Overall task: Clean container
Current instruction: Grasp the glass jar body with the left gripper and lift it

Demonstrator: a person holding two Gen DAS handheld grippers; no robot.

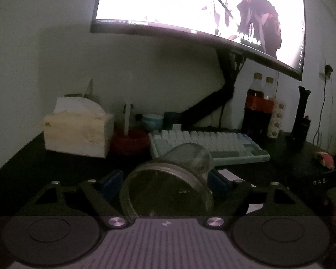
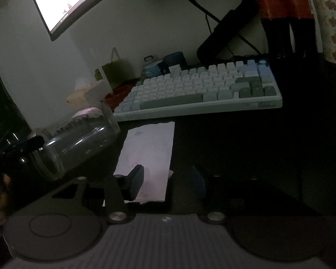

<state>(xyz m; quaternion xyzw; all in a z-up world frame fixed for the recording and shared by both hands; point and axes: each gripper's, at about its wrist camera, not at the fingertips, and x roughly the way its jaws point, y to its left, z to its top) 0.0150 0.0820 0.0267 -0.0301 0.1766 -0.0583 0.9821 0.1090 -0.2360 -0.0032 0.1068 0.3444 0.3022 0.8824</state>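
My left gripper is shut on a clear glass jar, held on its side between the blue pads, its round end facing the camera. The jar also shows in the right wrist view at the left, tilted above the dark desk, with the left gripper's finger on it. My right gripper is open and empty, just above a white paper tissue lying flat on the desk. Its left pad overlaps the tissue's near end.
A pale keyboard lies behind the tissue. A tissue box, a red dish, a small bowl, two cola bottles, a patterned cup and a monitor on an arm stand at the back.
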